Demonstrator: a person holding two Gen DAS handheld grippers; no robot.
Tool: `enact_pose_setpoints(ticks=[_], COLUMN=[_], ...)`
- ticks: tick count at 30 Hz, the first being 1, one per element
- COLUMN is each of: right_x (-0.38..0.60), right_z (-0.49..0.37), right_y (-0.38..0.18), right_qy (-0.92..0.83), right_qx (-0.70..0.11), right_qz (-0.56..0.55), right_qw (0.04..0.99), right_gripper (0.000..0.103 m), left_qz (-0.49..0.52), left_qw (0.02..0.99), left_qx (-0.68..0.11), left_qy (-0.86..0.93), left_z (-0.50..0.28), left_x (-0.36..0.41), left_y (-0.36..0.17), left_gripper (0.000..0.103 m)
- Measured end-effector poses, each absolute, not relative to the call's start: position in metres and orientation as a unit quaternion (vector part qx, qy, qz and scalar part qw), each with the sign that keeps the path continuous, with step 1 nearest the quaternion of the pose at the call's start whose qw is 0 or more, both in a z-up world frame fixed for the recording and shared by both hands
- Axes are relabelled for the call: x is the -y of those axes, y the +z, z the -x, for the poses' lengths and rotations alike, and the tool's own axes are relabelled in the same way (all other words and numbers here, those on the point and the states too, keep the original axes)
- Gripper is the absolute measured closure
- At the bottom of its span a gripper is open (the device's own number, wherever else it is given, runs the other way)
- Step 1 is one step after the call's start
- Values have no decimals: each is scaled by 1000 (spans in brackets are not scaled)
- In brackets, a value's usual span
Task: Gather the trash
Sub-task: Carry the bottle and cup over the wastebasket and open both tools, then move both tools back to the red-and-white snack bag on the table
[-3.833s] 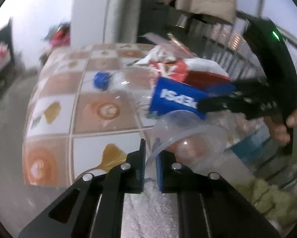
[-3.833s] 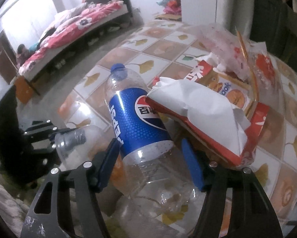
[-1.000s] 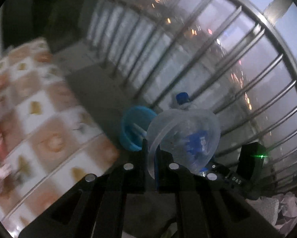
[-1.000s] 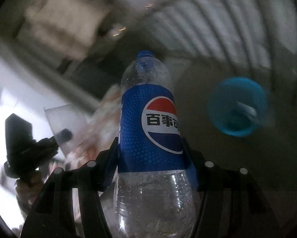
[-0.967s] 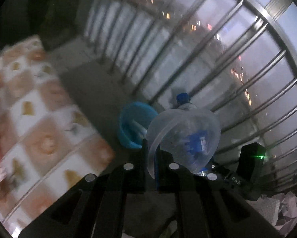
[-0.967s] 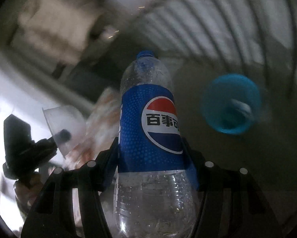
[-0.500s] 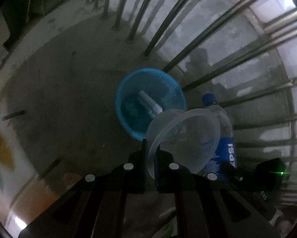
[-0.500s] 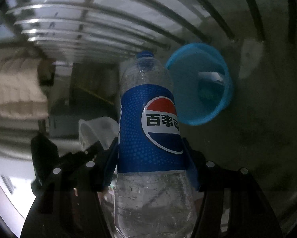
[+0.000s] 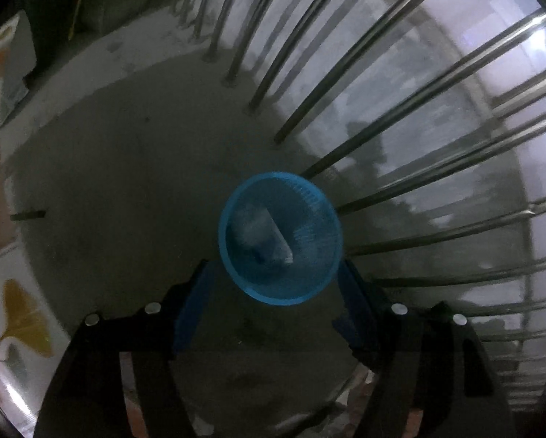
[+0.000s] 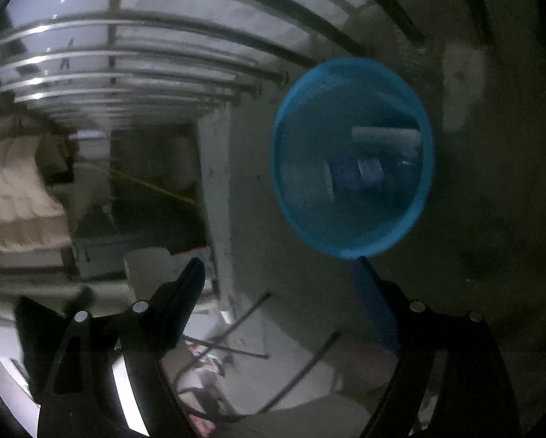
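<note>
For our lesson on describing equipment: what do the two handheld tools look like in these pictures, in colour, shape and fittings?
Both look alike. The left tool has two black fingers, flat and angular, with cut-out slots, each fixed with round silver bolts and lined inside with a blue pad. The right tool has the same black fingers and silver bolts; a blue pad shows on one finger. No cables, markings or sleeves show.

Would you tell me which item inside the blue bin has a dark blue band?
The blurred bottle at the bin's middle; the pale tube beside it has none.
</note>
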State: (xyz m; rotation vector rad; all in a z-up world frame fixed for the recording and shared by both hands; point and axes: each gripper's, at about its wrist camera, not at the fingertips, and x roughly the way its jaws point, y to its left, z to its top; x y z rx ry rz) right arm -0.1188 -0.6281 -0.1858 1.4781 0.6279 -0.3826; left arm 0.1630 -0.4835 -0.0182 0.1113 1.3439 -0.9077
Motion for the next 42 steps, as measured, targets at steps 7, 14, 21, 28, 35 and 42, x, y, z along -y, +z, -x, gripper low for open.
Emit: enact_pose_setpoints(ticks=[7, 14, 21, 28, 35, 42], right_x=[604, 551, 476, 398, 298, 233], right_z=[127, 111, 79, 42, 8, -7], right_y=[-156, -86, -2, 29, 52, 66], right_qy=[-200, -201, -186, -169, -83, -15], right_qx=[-307, -316, -294, -300, -303, -292], right_qz=[-585, -451, -288, -172, -68, -34], right_qw=[723, 810, 892, 923, 947, 956], right_gripper=[23, 23, 8, 8, 8, 8], left_qz=[-50, -55, -27, -20, 5, 52], left_qw=[703, 748, 841, 875, 901, 915], left_qx=[-548, -446, -269, -260, -287, -302], left_qy=[-451, -488, -470, -408, -324, -262], left_z=[-149, -121, -88, -84, -87, -84], left_x=[435, 350, 217, 108, 22, -43], left_y=[41, 103, 151, 144, 124, 99], left_gripper=[34, 28, 6, 5, 5, 5])
